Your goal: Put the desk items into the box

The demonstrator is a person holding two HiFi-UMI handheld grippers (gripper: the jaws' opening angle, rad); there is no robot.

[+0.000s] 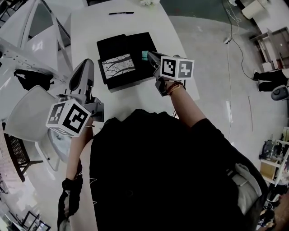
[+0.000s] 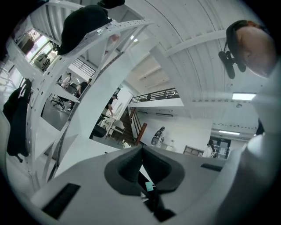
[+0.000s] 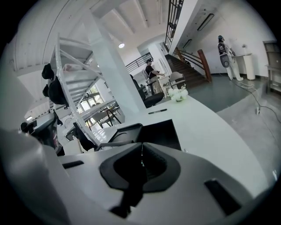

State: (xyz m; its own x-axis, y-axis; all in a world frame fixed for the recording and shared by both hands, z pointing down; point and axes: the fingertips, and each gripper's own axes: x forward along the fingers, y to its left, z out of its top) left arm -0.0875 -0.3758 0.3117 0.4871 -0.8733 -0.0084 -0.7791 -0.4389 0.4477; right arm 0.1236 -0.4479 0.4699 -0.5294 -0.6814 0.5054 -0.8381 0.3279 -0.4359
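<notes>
While a patterned sheet (image 1: pixel 118 65) already seems to lie in the open black box (image 1: pixel 140 45), the pen (image 1: pixel 121 13) waits at the desk's (image 1: pixel 90 27) far end, so I judge the job part done. My right tool (image 1: pixel 151 55) hangs at the box's edge and my left tool (image 1: pixel 86 65) is well aside, both closed and empty.

A black rectangular box (image 1: pixel 128 60) lies open near the middle of the white table, its two halves side by side. The left half holds a flat panel with a grey-white branching pattern (image 1: pixel 118 66); the right half is plain black. A small teal item (image 1: pixel 144 55) shows at the right half's far edge; whether it rests there cannot be told. A black pen (image 1: pixel 121 13) lies flat, well apart, toward the table's far end.
</notes>
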